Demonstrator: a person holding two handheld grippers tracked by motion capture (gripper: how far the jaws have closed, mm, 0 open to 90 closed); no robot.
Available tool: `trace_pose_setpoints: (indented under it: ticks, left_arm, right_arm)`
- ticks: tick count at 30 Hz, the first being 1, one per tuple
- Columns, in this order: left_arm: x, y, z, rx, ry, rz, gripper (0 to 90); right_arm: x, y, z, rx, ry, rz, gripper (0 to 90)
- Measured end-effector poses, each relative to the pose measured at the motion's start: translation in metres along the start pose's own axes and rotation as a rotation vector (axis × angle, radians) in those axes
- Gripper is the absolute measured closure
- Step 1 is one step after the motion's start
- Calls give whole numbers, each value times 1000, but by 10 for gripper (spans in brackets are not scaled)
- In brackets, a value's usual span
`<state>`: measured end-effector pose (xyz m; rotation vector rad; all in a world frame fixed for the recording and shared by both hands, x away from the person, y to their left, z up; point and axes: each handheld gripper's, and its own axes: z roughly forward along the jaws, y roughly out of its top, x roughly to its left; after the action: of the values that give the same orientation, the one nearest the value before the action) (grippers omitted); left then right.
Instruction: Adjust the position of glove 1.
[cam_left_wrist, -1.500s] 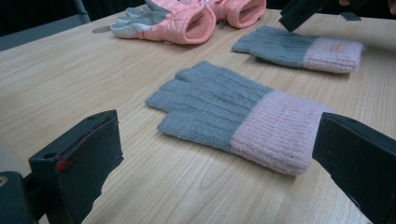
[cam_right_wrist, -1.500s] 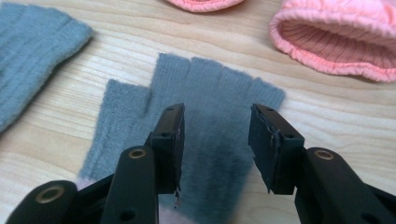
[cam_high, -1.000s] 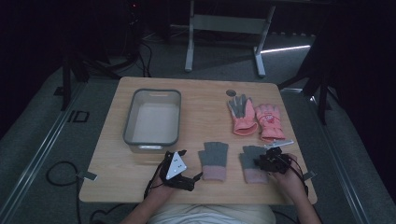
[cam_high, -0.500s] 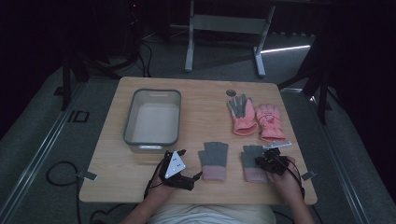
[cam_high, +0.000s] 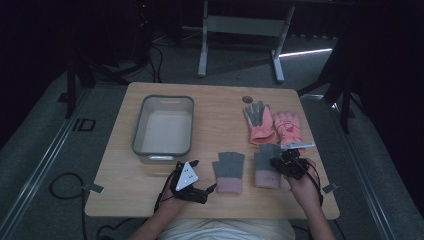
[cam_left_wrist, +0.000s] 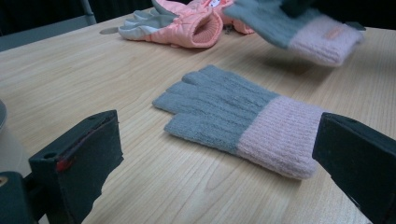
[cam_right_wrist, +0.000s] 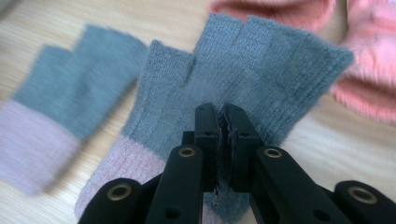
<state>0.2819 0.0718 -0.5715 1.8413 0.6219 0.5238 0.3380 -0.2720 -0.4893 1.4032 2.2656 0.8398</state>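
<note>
Right gripper view shows my right gripper (cam_right_wrist: 223, 122) clenched on the knit of one grey-and-pink glove (cam_right_wrist: 243, 70); its jaws have just been closing, and the fabric is pinched between them near where the grey meets the pink cuff. From the left gripper view that glove (cam_left_wrist: 299, 28) hangs clear of the bench (cam_left_wrist: 93, 84), casting a shadow on the wood, so I judge the pick-up done.

Its mate, the second grey-and-pink glove (cam_high: 229, 171), lies flat near the front edge, just ahead of my left gripper (cam_high: 192, 167), whose jaws stand wide apart with nothing between them. Two salmon-pink gloves (cam_high: 272, 125) lie side by side farther back on the right, untouched. The grey tub (cam_high: 137, 132) on the left has nothing in it that I can see.

If the gloves are bound for the tub, one is lifted, none is delivered, and three are left on the wood.
</note>
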Motion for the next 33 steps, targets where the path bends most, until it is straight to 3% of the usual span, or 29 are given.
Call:
trace_pose_setpoints:
  ticks: [9,16,19,25,33]
  left_arm:
    - [-1,0,0,-2,-2,4,11]
    - [-1,0,0,-2,-3,3,11]
    - [0,0,0,-2,-5,4,11]
    - [0,0,0,-3,-6,1,11]
    - [0,0,0,-3,-8,0,11]
  right_arm:
    - [47,26,4,-31,80,-44,852]
    - [82,31,25,-1,152,-53,851]
    - [92,27,34,26,148,-81,850]
    - [95,23,44,51,154,-79,849]
    - [92,24,57,73,164,-35,848]
